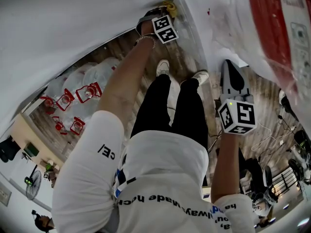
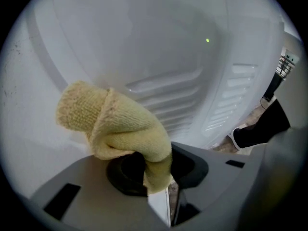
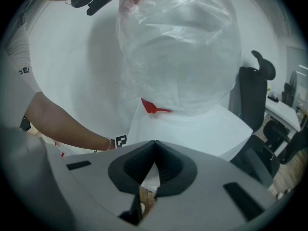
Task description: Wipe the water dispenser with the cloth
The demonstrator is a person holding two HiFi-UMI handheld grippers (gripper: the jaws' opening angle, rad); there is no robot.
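The white water dispenser (image 1: 209,18) stands at the upper right of the head view, carrying a plastic-wrapped bottle (image 1: 277,28) with red on it. Low on its side, my left gripper (image 1: 163,21) is shut on a folded yellow cloth (image 1: 170,6). In the left gripper view the cloth (image 2: 115,124) bulges out of the left gripper (image 2: 154,167) and lies against the dispenser's white panel near its vent slats (image 2: 166,93). My right gripper (image 1: 229,67) hangs beside the dispenser, shut and empty. Seen from the right gripper (image 3: 154,146), the dispenser's top (image 3: 202,126) and wrapped bottle (image 3: 183,47) fill the view.
Several water bottles with red caps (image 1: 73,101) lie on the wood floor at the left. The person's shoes (image 1: 163,67) stand close to the dispenser's base. A black office chair (image 3: 257,95) and desks sit to the right, with cables (image 1: 269,140) on the floor.
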